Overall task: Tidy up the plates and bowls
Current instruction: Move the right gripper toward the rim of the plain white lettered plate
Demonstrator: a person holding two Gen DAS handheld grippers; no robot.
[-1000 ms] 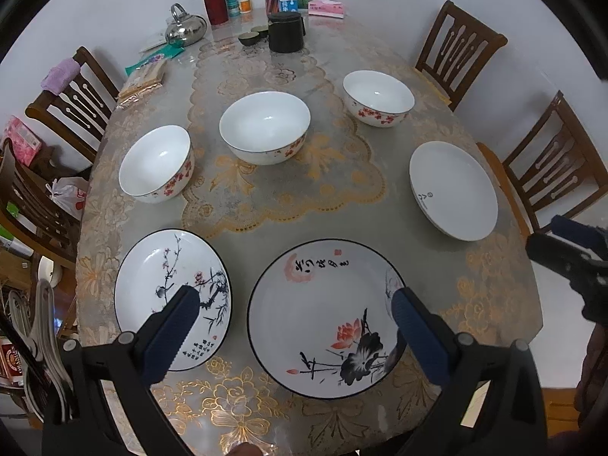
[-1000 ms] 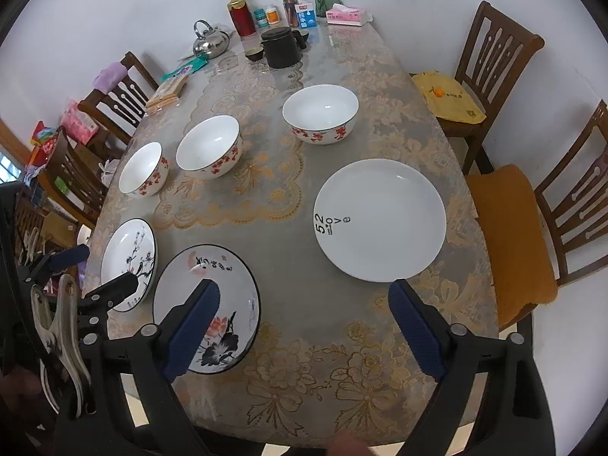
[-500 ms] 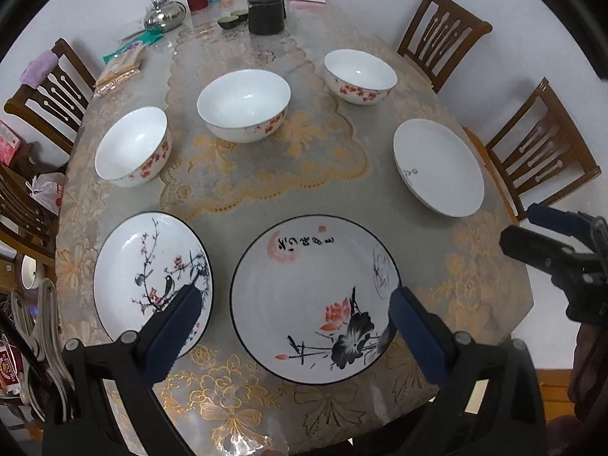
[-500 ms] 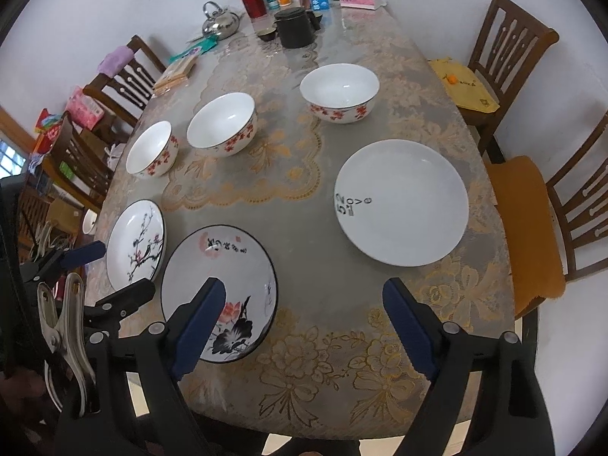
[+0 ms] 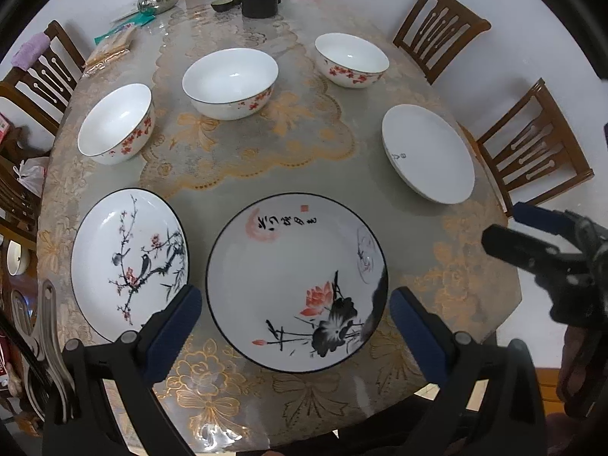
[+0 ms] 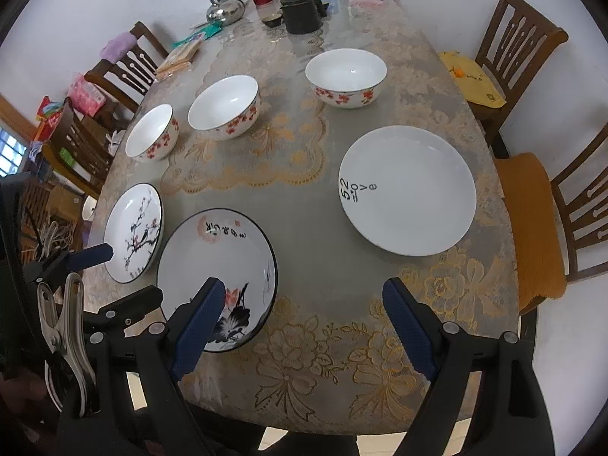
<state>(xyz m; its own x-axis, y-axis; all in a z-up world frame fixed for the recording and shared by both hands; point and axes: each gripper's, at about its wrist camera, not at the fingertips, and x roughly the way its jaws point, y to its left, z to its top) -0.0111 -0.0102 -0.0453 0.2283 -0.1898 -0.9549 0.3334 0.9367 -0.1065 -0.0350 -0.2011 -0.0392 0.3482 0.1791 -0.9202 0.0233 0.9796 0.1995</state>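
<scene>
Hovering wide open and holding nothing, the left gripper and right gripper are hanging over the lace-covered surface among wooden chairs.

Soft, even daylight in here, shadows barely there. Worktop cover shines a bit at the far end. Heavy fisheye bending, dark corners, centre sharp.

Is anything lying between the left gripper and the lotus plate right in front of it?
Nothing visible does. The left gripper is open and empty above the near table edge, with the lotus plate directly ahead between its fingers. Only bare tablecloth lies in between; the bird plate sits off to the side.
</scene>
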